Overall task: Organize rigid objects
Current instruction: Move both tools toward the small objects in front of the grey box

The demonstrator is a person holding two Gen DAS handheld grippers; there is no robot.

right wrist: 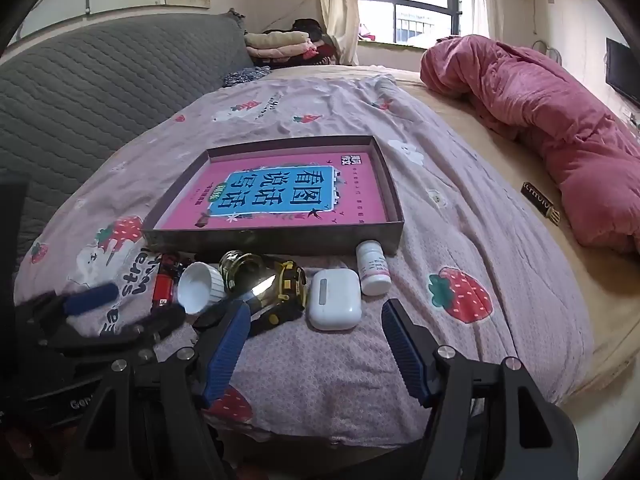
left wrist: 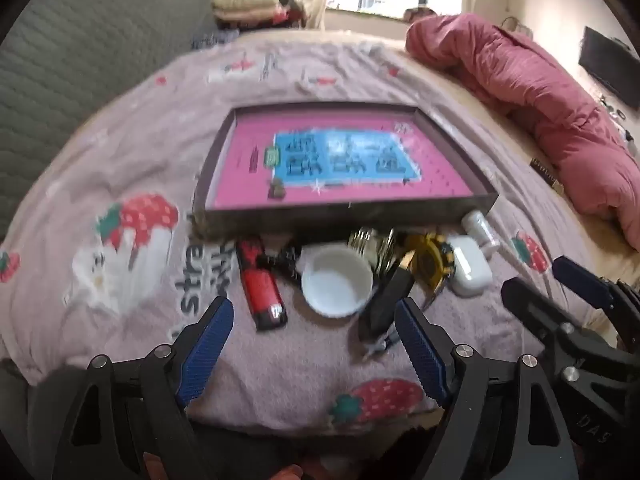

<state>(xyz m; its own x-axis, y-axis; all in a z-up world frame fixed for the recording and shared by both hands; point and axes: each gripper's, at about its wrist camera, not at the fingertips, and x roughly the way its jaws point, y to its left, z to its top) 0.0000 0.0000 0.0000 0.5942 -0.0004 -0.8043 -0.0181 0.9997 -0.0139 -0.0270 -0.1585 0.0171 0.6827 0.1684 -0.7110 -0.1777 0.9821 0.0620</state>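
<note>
Strawberry-print bedding [right wrist: 460, 216] covers the bed, with a shallow box [right wrist: 276, 240] holding a pink book in its middle and a row of small things just in front of its near wall. From left to right in the right wrist view lie a red lighter [right wrist: 163, 286], a white cup [right wrist: 200, 286] tipped toward the camera, a glass jar [right wrist: 240, 270], a yellow tape measure [right wrist: 290, 282], a white earbud case [right wrist: 334, 300] and a white pill bottle [right wrist: 373, 268] standing upright, touching the box wall.

Both tools are spread wide and hold nothing. The left gripper [left wrist: 314, 338] hovers before the cup and lighter; its view is blurred. The right gripper [right wrist: 316, 336] faces the earbud case, with the tape measure just beside its left finger.

Nothing seems sorted into the box yet, so the step in hand is likely a first pick. The case looks smooth and rounded, so the right fingers should straddle its flat sides squarely and close low. The neighbours crowd close; a straight approach would avoid nudging the bottle over. The cup, lying tilted, is probably best pinched across its rim wall.
</note>
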